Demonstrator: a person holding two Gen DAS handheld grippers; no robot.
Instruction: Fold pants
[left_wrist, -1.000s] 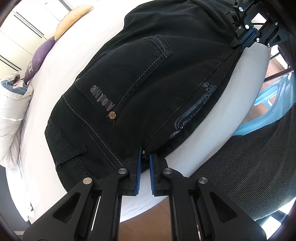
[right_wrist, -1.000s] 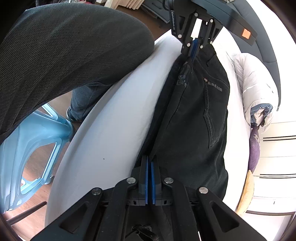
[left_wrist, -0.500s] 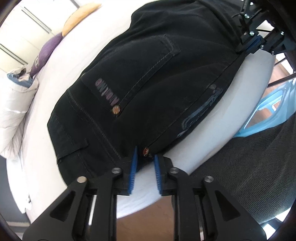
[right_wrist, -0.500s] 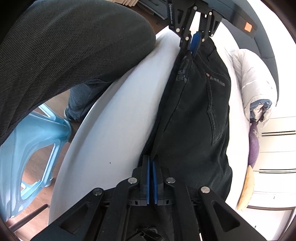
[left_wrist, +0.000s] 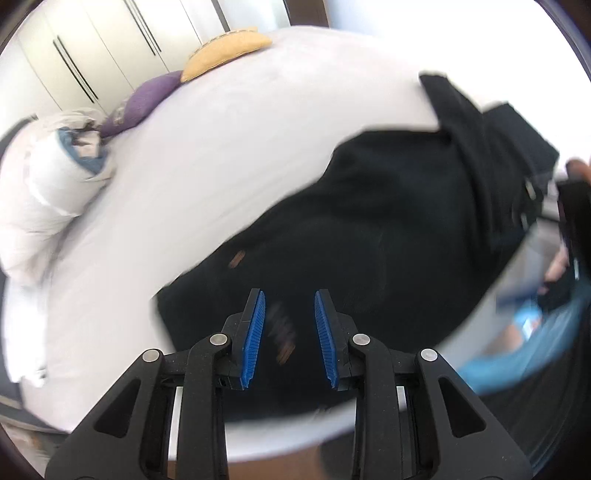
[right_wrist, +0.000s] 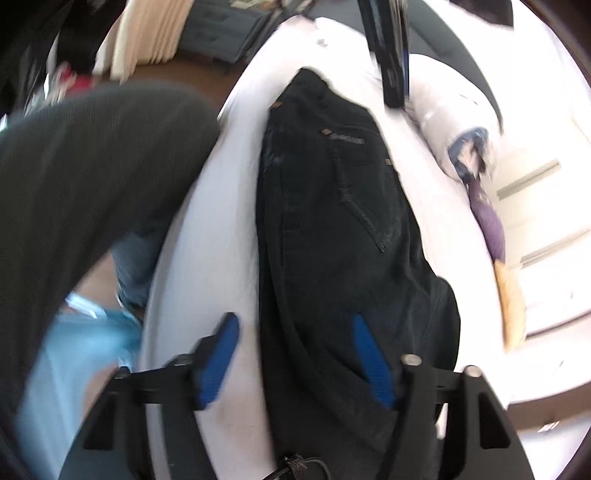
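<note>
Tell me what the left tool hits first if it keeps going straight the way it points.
Probably the black pants lying on the white bed; the open left tool aims straight at them, though blur hides the depth.

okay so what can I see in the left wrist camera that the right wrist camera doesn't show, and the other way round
Only the left wrist view shows the wardrobe doors clearly, and the left gripper with its jaws apart above the cloth.

Only the right wrist view shows the back pocket stitching, the curtain and the right gripper, jaws wide.

Both show the black pants on the white bed, the purple pillow and the yellow pillow.
</note>
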